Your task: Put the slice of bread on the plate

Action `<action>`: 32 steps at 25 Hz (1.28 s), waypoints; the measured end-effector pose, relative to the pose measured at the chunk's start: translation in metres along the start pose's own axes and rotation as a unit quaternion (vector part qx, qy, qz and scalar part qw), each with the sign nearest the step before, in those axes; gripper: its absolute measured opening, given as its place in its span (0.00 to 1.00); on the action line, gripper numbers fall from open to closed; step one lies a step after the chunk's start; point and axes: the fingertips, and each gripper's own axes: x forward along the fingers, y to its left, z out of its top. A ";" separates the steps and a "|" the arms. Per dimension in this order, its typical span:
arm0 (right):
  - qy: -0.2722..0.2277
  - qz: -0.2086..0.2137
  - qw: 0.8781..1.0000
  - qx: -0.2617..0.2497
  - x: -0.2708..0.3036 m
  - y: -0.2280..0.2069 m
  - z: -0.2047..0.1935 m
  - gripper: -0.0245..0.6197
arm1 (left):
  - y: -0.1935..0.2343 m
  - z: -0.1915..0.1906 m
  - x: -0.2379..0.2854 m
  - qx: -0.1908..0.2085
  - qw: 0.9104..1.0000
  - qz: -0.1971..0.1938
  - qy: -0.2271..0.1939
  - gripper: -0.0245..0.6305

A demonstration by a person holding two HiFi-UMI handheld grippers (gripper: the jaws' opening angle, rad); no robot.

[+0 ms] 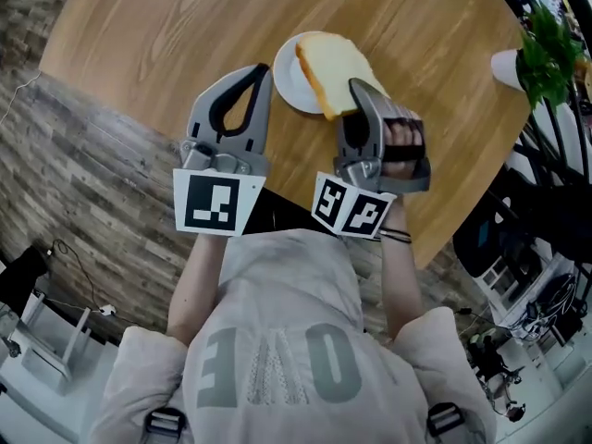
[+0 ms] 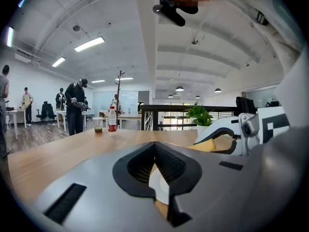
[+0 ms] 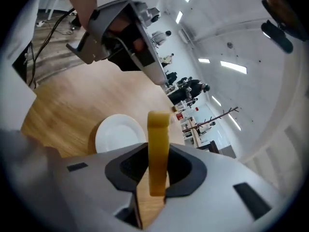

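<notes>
A slice of bread with a yellow crust hangs over the right part of a white plate on the round wooden table. My right gripper is shut on the slice's near edge. In the right gripper view the bread stands edge-on between the jaws, with the plate just beyond and to the left. My left gripper hovers left of the plate, jaws together and holding nothing. In the left gripper view its jaws meet, and the bread shows at the right.
A potted plant in a white pot stands at the table's right edge. A red-labelled bottle and a cup stand at the far side. People stand at desks beyond. The table's near edge runs just below the grippers.
</notes>
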 end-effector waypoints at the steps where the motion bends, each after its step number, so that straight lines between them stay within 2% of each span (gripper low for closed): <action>1: -0.003 0.009 1.000 -0.010 0.003 0.008 0.000 0.18 | -0.002 -0.004 0.000 -0.002 1.000 -0.001 0.000 0.05; 5: 0.003 0.010 0.999 -0.052 0.011 0.024 -0.006 0.18 | -0.007 -0.018 -0.002 -0.006 1.000 -0.002 0.010 0.05; 11: 0.033 0.006 0.997 -0.073 0.023 0.029 -0.019 0.18 | -0.004 -0.033 -0.013 -0.010 0.999 0.015 0.026 0.05; 17: 0.015 0.010 0.993 -0.119 0.031 0.036 -0.007 0.18 | 0.000 -0.039 -0.022 -0.007 0.999 0.027 0.029 0.05; 21: 0.009 0.024 0.990 -0.140 0.037 0.043 -0.002 0.18 | -0.002 -0.051 -0.028 -0.019 0.999 0.019 0.042 0.05; 28: 0.020 0.062 0.989 -0.133 0.039 0.055 -0.006 0.18 | 0.000 -0.060 -0.033 -0.029 0.998 0.018 0.050 0.05; 32: 0.025 0.088 0.989 -0.116 0.040 0.061 -0.010 0.20 | 0.002 -0.055 -0.035 -0.025 0.999 0.012 0.039 0.05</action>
